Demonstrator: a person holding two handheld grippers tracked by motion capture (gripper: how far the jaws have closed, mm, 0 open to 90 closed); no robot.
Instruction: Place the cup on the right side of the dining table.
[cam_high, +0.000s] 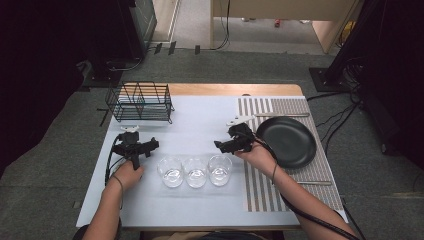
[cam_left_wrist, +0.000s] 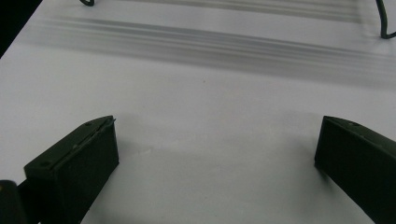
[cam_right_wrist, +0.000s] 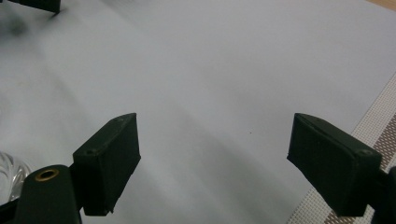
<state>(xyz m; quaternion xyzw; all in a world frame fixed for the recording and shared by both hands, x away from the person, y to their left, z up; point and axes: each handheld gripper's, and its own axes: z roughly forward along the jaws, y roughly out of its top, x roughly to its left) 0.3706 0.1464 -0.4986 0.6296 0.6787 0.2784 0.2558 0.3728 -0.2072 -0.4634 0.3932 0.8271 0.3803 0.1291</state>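
left gripper (cam_high: 131, 131) and right gripper (cam_high: 223, 146) both gape wide, empty, over the table (cam_high: 195, 125); three glasses (cam_high: 196, 172) stand between them, nearer the person.

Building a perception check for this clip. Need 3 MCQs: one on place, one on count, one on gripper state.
1. Where does the black plate lie?
A. on the striped mat
B. inside the wire rack
C. on the floor

2. How many clear glasses stand in the row?
A. one
B. three
C. five

3. How do the jaws of the left hand-held gripper stand?
A. shut on a glass
B. shut on nothing
C. wide apart, nothing between

Key: 1 A, the plate rests on the striped mat at the table's right. 2 B, three glasses stand side by side at the front. 3 C, the left gripper view shows bare table between its jaws.
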